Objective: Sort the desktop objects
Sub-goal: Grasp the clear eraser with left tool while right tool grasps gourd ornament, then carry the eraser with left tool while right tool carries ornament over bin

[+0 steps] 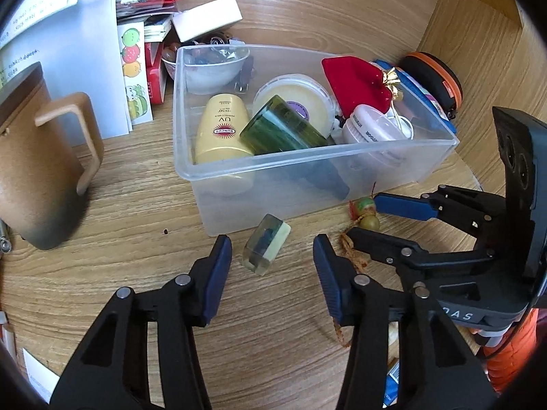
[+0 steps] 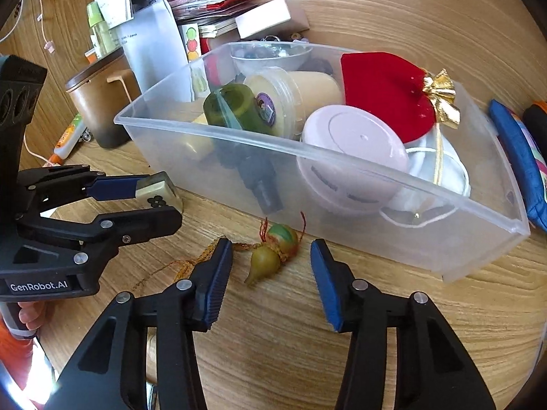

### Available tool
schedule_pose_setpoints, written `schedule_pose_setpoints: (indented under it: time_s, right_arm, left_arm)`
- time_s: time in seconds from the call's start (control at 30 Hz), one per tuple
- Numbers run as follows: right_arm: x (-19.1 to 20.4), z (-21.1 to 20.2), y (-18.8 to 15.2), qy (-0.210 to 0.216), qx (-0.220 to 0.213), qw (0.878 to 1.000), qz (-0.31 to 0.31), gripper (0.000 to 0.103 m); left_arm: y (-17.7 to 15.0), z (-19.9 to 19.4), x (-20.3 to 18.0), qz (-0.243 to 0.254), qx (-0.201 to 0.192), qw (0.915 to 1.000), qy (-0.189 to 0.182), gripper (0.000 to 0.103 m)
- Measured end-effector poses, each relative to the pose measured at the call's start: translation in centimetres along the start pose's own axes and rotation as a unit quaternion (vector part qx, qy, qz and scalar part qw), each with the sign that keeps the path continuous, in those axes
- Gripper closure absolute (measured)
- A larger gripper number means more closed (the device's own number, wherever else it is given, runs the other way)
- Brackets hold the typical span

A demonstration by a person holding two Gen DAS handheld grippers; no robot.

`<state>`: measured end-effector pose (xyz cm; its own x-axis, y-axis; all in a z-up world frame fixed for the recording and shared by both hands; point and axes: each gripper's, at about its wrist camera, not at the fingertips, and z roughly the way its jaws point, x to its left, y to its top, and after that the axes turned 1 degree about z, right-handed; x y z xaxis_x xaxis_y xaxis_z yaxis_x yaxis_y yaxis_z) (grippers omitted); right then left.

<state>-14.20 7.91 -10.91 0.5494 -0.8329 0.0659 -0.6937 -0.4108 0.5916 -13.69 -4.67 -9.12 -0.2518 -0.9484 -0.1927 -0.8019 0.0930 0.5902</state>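
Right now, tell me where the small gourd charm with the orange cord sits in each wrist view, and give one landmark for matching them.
Left wrist view: gourd charm lies right of centre on the desk, at the right gripper's fingertips.
Right wrist view: it lies low centre, between that gripper's open fingers.
Shared landmark: the clear plastic bin just behind it.

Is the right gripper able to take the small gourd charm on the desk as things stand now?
Probably yes. The right gripper stands open with the gourd charm just ahead between its fingers, and nothing covers it. The clear bin stands close behind, and the left gripper is nearby.
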Motion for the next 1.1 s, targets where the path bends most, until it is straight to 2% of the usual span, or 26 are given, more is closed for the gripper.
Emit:
schedule_pose_setpoints:
  time_s: [0.23,0.37,0.47,0.5,0.57,0.77,1.1]
  right_arm:
    - [0.1,0.1,-0.1,0.008,-0.013,1.0,-0.018,0.067]
    - [0.3,0.3,-0.1,0.004,-0.016,1.0,-0.025,0.082]
    - [0.2,0.3,-0.1,0.013,-0.017,0.999,-0.026,0.084]
    - [0.2,0.2,-0.1,0.014,-0.017,0.999,-0.024,0.084]
    - [0.0,0.2,-0.1,0.016,-0.017,1.0,-0.02,0.084]
    - [-0.1,-0.5,0.0,0.011,-0.029,0.999,-0.02,0.085]
    - [0.5,-4.3,0.1,0.001,-0.067,0.997,-0.027,0.085]
  left_arm:
    - [0.2,0.7,-0.3,-0.003,0.001,1.0,-0.009,0.058]
    - [0.2,0.8,-0.5,0.002,0.0,1.0,-0.007,0.069]
    - [0.3,0.8,-0.3,-0.001,-0.001,1.0,-0.009,0.075]
    - [0.3,0.8,-0.1,-0.003,0.0,0.9999,-0.009,0.082]
    - [0.2,0.8,0.2,-0.012,0.0,0.9999,-0.012,0.087]
    - [0.1,0.0,0.7,-0.026,-0.013,0.9995,-0.01,0.088]
    - [-0.2,-1.9,-0.5,-0.016,-0.032,0.9994,0.001,0.088]
